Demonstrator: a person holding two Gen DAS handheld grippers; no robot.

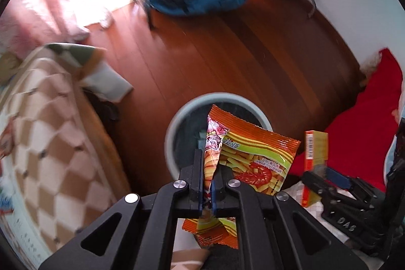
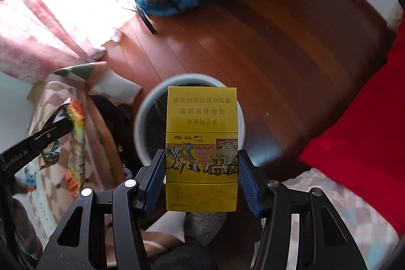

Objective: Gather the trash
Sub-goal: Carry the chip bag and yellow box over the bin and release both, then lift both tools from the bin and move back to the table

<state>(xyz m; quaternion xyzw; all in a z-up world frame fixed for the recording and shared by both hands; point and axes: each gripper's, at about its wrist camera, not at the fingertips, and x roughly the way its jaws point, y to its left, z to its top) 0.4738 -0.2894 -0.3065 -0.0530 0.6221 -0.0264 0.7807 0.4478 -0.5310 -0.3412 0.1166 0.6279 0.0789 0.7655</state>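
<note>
The bin [image 2: 149, 103] stood on the wooden floor [image 1: 227, 55] just beyond and below both grippers. The right gripper [image 2: 201, 175] had its fingers clamped on an upright yellow cigarette box [image 2: 201, 133], long axis pointing at the bin. The left gripper [image 1: 208, 179] pinched a folded orange snack bag [image 1: 255, 156] above the rim. A bed [image 1: 38, 123] lay left, a red cloth [image 1: 367, 118] right.

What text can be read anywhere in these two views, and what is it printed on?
"本公司提示 / 吸烟有害健康 / 请勿在禁烟场所吸烟", upside down: yellow cigarette box in the right gripper.
"好猫", upside down: same box, mid band.
"GenRobot.AI": arm of the left gripper, seen from the right wrist.
"DAS": right gripper body, seen from the left wrist.
Snack bag in the left gripper: print too small or distorted to read.
</note>
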